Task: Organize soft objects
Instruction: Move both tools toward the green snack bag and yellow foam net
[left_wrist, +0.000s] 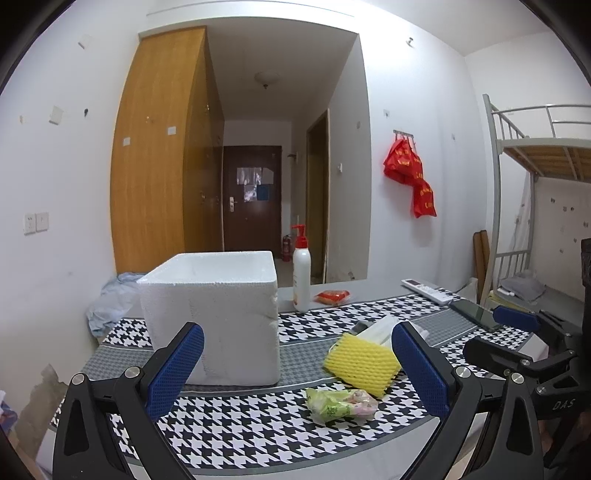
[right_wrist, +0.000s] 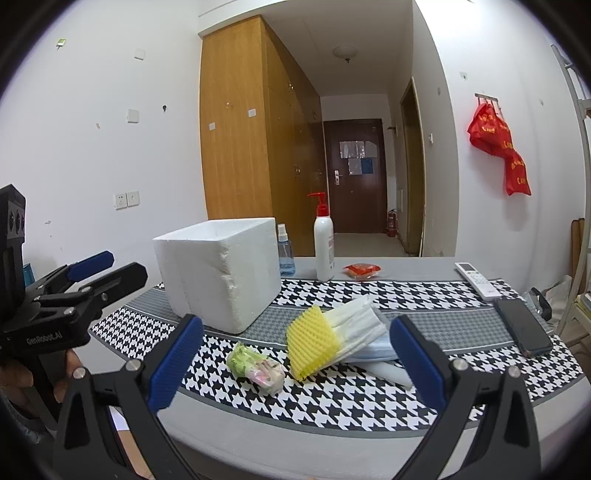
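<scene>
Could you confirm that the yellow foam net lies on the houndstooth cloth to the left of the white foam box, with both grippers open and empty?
Not quite: the yellow foam net lies to the right of the white foam box, as the right wrist view shows. It is on the houndstooth cloth, and the left gripper and right gripper are open and empty.

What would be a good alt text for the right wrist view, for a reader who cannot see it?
The open right gripper hovers over a houndstooth table, facing a yellow foam net, face masks and a green packet. A white foam box stands behind them.
</scene>
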